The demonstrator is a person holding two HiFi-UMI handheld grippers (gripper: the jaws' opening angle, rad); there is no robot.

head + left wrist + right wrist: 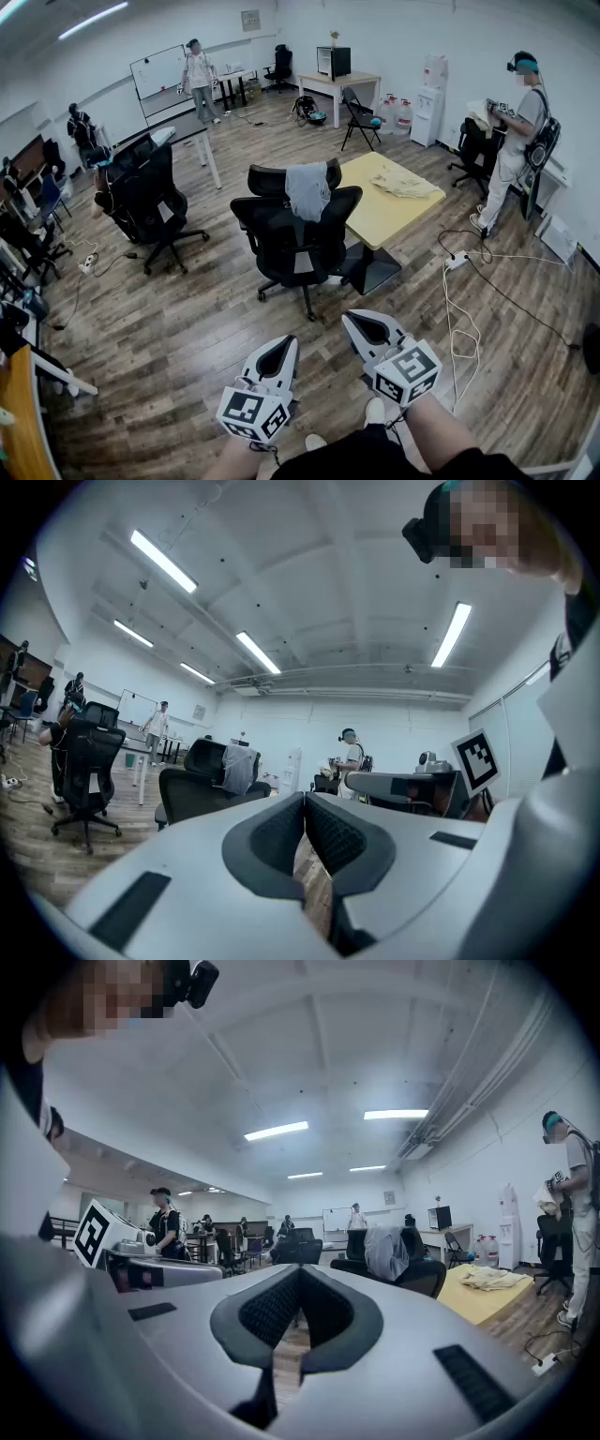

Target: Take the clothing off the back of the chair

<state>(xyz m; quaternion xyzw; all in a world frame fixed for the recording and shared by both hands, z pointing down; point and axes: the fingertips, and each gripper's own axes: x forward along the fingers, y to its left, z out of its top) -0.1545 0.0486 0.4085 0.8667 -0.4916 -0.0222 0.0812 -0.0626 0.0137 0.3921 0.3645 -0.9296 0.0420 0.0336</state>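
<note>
A grey garment [307, 190] hangs over the backrest of a black office chair [298, 234] in the middle of the room, next to a yellow table [384, 220]. My left gripper [285, 341] and right gripper [349, 318] are held side by side low in the head view, well short of the chair, pointing level toward it. Both are shut with nothing between the jaws. In the left gripper view the garment [239, 769] shows beyond the left gripper [305, 801]. In the right gripper view the garment [386, 1252] shows right of the right gripper [298, 1272].
A cream cloth [403, 182] lies on the yellow table. More black chairs [150, 192] stand at the left. A power strip with cables [457, 262] trails across the wooden floor at the right. One person [514, 141] stands at the right, another [199, 80] by the whiteboard.
</note>
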